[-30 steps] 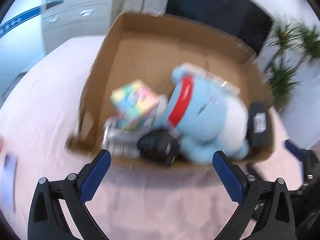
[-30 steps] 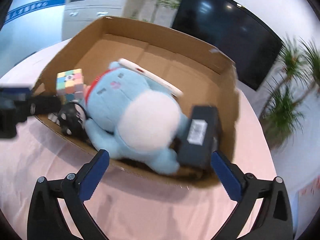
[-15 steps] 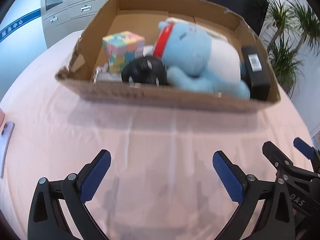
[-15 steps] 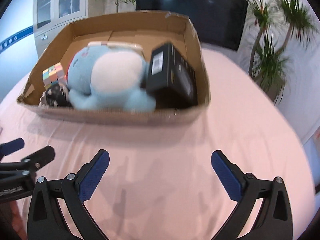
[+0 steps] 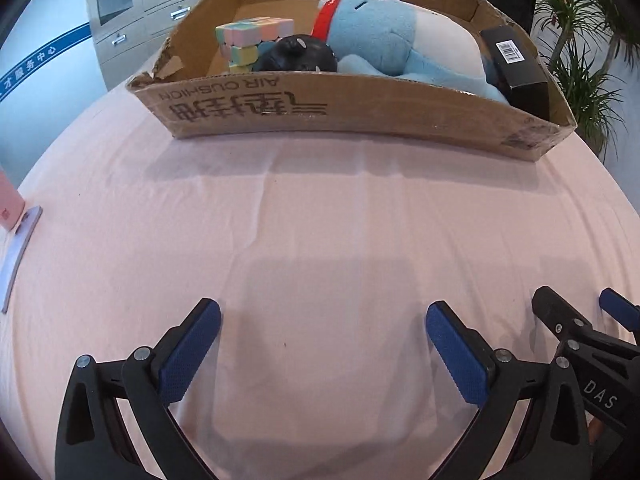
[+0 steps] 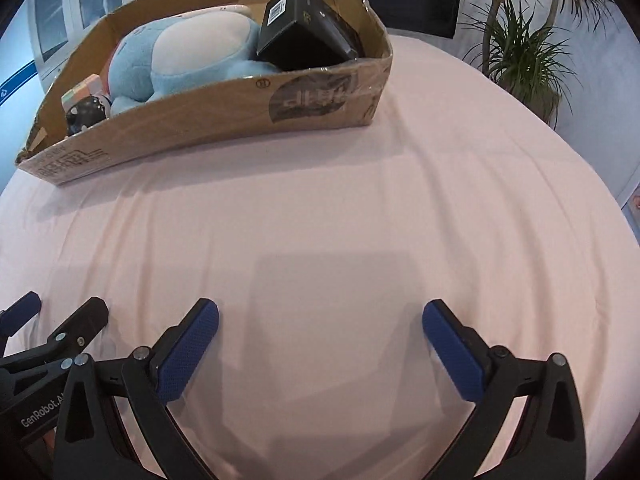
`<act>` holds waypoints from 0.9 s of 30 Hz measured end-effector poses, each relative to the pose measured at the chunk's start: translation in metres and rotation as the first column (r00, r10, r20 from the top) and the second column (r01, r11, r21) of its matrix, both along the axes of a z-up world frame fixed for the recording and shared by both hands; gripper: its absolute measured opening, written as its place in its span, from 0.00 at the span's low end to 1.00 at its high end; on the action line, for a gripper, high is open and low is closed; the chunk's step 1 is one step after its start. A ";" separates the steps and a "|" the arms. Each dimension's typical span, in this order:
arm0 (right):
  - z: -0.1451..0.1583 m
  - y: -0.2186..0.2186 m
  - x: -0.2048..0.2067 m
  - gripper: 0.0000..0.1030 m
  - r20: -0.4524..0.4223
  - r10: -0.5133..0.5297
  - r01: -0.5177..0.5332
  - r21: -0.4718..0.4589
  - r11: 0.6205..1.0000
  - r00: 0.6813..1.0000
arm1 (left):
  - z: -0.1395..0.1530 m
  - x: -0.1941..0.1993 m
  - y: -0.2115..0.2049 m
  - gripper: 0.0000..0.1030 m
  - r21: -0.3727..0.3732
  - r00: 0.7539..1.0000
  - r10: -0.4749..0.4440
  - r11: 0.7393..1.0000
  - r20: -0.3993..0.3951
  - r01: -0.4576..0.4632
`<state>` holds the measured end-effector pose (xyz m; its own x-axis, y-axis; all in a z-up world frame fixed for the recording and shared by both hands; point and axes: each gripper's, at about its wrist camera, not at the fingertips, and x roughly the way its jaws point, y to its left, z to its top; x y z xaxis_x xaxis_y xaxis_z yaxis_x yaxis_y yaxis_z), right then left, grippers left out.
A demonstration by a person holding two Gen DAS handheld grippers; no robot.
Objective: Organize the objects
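Observation:
A shallow cardboard box (image 5: 344, 114) (image 6: 224, 116) stands at the far side of the pink tablecloth. In it lie a blue plush toy (image 5: 394, 34) (image 6: 180, 54), a pastel puzzle cube (image 5: 252, 38) (image 6: 82, 90), a black round object (image 5: 296, 58) (image 6: 84, 118) and a black carton (image 5: 516, 66) (image 6: 308, 34). My left gripper (image 5: 322, 354) is open and empty, low over the cloth, well short of the box. My right gripper (image 6: 320, 350) is open and empty too, beside the left one.
A pink object (image 5: 8, 204) and a grey flat strip (image 5: 20, 256) lie at the table's left edge. Potted plants (image 6: 520, 40) stand beyond the table on the right. A grey cabinet (image 5: 132, 8) stands behind the box.
Both grippers have pulled back from the box and dropped lower towards the cloth. The box now sits farther away in both views. Both stay open.

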<state>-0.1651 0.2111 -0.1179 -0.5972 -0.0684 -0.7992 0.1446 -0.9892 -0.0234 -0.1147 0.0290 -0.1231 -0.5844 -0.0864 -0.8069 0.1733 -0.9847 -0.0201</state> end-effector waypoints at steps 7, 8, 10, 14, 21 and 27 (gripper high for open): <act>0.001 0.001 0.016 0.99 -0.002 -0.030 0.030 0.000 1.000 1.000 | 0.001 0.017 0.002 1.00 0.002 1.000 0.023 1.000 0.000 -0.023; 0.001 0.001 0.019 0.99 -0.002 -0.029 0.029 0.000 1.000 1.000 | 0.001 0.017 0.002 1.00 0.003 1.000 0.022 1.000 0.001 -0.022; 0.002 0.002 0.022 0.99 -0.002 -0.025 0.025 0.001 1.000 1.000 | 0.000 0.017 -0.001 1.00 0.004 1.000 0.021 1.000 0.001 -0.021; 0.001 0.002 0.025 0.99 -0.002 -0.026 0.026 0.001 1.000 1.000 | -0.001 0.019 0.000 1.00 0.003 1.000 0.030 1.000 0.002 -0.030; 0.001 0.002 0.025 0.99 -0.002 -0.025 0.025 0.001 1.000 1.000 | -0.001 0.019 -0.002 1.00 0.004 1.000 0.030 1.000 0.002 -0.030; 0.001 0.002 0.025 0.99 -0.001 -0.027 0.027 0.001 1.000 1.000 | -0.001 0.019 -0.002 1.00 0.004 1.000 0.029 1.000 0.002 -0.029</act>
